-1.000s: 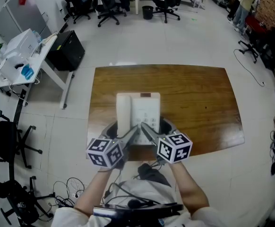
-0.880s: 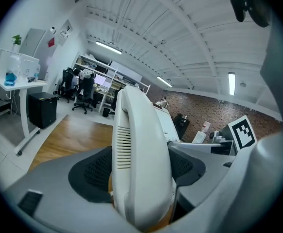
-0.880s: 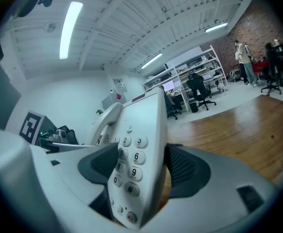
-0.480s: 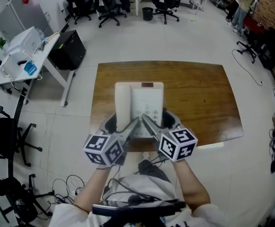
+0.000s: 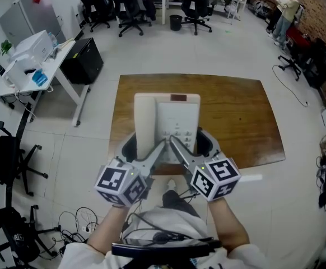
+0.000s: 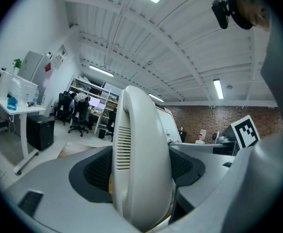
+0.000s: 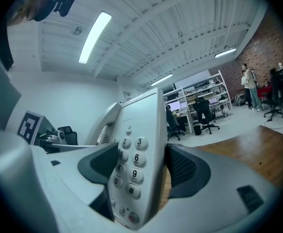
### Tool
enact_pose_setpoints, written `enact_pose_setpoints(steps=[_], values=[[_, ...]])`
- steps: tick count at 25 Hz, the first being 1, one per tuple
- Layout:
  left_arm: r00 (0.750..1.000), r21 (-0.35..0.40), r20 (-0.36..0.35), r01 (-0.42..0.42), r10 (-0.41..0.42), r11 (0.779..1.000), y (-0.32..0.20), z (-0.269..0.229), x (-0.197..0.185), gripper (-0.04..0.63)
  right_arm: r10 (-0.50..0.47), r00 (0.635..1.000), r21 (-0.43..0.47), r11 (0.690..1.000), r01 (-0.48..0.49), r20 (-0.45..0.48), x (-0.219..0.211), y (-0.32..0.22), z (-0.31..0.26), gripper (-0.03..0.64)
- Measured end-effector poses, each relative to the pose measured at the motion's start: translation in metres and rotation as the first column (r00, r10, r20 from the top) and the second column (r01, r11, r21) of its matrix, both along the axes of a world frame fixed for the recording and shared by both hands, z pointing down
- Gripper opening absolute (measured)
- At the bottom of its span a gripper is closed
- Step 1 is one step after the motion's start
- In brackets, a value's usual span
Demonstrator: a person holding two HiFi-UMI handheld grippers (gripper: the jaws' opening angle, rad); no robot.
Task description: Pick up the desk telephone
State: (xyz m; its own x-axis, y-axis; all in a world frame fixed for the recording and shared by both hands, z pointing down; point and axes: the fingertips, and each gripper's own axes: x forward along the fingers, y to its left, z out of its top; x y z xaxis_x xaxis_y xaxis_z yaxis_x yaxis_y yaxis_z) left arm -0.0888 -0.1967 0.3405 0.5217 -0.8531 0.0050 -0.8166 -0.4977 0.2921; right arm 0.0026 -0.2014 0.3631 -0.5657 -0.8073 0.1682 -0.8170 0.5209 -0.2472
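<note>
The room is an open office with a pale floor (image 5: 230, 43). The brown wooden table (image 5: 236, 122) stands in the middle of it. Well apart from the table's left edge there is a white desk (image 5: 51, 66) with a printer (image 5: 31, 45) on it, and a black cabinet (image 5: 82, 60) stands just beside that desk. Black office chairs (image 5: 130, 9) stand beyond the far edge, with a small black bin (image 5: 175, 14) between them. Two persons (image 5: 283, 7) stand far off, past the far right corner. Loose cables (image 5: 79, 224) lie on the floor near the person's left side.

The desk telephone (image 5: 167, 122) is over the middle of the table's near edge, gripped from both sides. In both gripper views some wood shows below it, so it seems to be off the surface. The left gripper (image 5: 144, 150) is clenched on the side with the handset (image 6: 141, 154), both dark pads pressing on it. The right gripper (image 5: 192, 148) is clenched on the side with the keypad (image 7: 131, 164), one pad over the keys and one behind the body.
</note>
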Motion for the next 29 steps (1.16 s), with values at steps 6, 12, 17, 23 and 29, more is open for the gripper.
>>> enact_pose_setpoints(steps=[6, 12, 17, 23, 29], values=[[1.000, 0.039, -0.011, 0.012, -0.011, 0.999, 0.020, -0.012, -0.005, 0.330, -0.002, 1.000, 0.040, 0.999, 0.002, -0.004, -0.004, 0.019, -0.018, 0.321], [1.000, 0.049, -0.017, 0.013, -0.012, 0.999, 0.036, -0.018, -0.007, 0.329, 0.002, 1.000, 0.060, 0.998, -0.002, 0.004, -0.007, 0.034, -0.024, 0.321], [1.000, 0.059, -0.029, 0.009, -0.008, 0.998, 0.045, -0.024, -0.007, 0.328, 0.003, 1.000, 0.087, 0.996, -0.003, 0.000, -0.006, 0.044, -0.029, 0.321], [1.000, 0.061, -0.024, 0.003, -0.002, 0.998, 0.054, -0.025, -0.006, 0.328, 0.009, 1.000, 0.095, 0.995, -0.009, 0.001, -0.005, 0.054, -0.032, 0.321], [1.000, 0.058, -0.018, 0.005, -0.004, 0.998, 0.058, -0.021, -0.006, 0.328, 0.007, 1.000, 0.089, 0.996, -0.007, -0.001, -0.005, 0.057, -0.028, 0.321]])
